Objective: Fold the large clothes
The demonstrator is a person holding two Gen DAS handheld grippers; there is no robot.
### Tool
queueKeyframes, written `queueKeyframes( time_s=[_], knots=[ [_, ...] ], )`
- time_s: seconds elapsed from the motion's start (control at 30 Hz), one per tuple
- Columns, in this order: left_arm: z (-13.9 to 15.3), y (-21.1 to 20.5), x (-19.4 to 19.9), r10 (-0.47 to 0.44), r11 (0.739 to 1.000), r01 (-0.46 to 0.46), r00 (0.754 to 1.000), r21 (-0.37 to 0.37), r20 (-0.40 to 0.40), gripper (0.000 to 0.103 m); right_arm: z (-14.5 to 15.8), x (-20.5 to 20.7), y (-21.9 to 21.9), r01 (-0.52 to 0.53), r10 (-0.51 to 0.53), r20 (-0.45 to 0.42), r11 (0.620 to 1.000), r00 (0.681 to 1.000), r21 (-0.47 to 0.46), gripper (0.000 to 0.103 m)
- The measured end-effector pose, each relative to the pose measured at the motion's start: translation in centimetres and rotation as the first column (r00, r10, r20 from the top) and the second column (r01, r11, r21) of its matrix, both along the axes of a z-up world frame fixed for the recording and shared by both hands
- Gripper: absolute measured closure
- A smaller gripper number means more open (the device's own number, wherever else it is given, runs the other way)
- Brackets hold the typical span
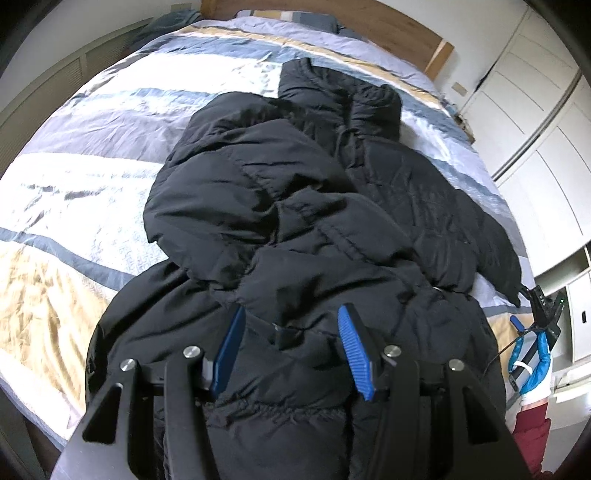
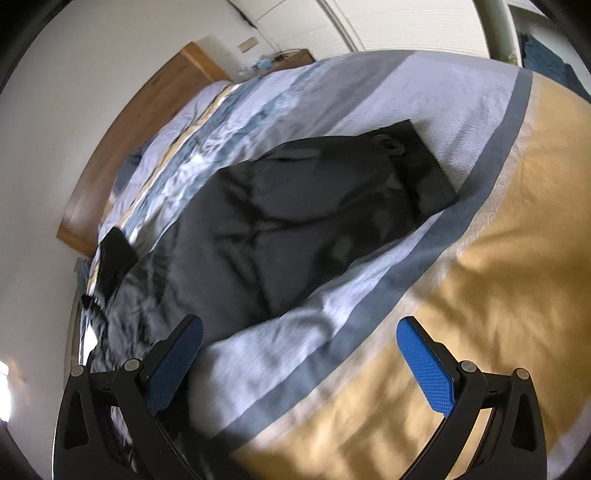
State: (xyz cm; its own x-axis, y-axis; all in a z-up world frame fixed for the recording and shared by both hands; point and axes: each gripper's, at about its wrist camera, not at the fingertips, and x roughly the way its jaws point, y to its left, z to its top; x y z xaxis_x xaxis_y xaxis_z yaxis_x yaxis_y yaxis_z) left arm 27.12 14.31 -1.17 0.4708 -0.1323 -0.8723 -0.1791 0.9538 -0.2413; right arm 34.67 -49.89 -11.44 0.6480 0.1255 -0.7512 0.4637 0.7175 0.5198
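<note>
A large black puffer coat lies bunched along the striped bed, a sleeve folded across its body. My left gripper is open, its blue pads straddling a fold of the coat's near end; no grip shows. In the left wrist view the right gripper is off the bed's right edge, beside the coat's right sleeve tip. In the right wrist view the coat lies ahead and left. My right gripper is open and empty above the bedspread beside the coat.
The bed has a blue, white and tan striped cover, also seen in the right wrist view. A wooden headboard is at the far end. White wardrobe doors stand right of the bed. A wall runs along the left side.
</note>
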Motion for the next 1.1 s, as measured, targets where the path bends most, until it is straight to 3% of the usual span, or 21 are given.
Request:
queueKeyframes(
  time_s=[0.2,0.4,0.6,0.67,0.77,0.93,1.1],
  knots=[
    [-0.8,0.1,0.9,0.014,1.000,-0.013,1.000,0.026,-0.025,0.052,-3.0,2.1,-3.6,0.042,-0.041,-0.012,0.997,0.999,0.072,0.000],
    [-1.3,0.1,1.6,0.014,0.999,-0.012,0.999,0.038,-0.039,0.053,-3.5,3.5,-6.5,0.087,-0.092,0.031,0.986,0.995,0.144,0.001],
    [-1.5,-0.1,1.5,0.012,1.000,-0.011,0.999,0.029,-0.038,0.052,-3.8,3.5,-8.7,0.143,-0.162,0.066,0.963,0.985,0.228,0.040],
    [-1.4,-0.1,1.3,0.010,1.000,-0.009,0.999,0.030,-0.034,0.053,-3.7,3.3,-9.2,0.144,-0.170,0.089,0.959,0.981,0.242,0.064],
    [-1.0,0.1,0.8,0.011,1.000,-0.011,1.000,0.027,-0.022,0.052,-2.7,2.6,-9.6,0.137,-0.170,0.125,0.962,0.978,0.237,0.083],
    [0.2,0.8,-0.6,0.026,1.000,-0.026,1.000,0.013,0.014,0.052,1.4,2.2,-8.7,0.086,-0.126,0.224,0.980,0.966,0.179,0.089],
    [1.3,1.8,-2.4,0.044,0.999,-0.043,0.998,-0.015,0.055,0.052,8.1,1.9,-5.6,-0.021,0.001,0.335,0.998,0.942,0.057,0.089]
  ],
)
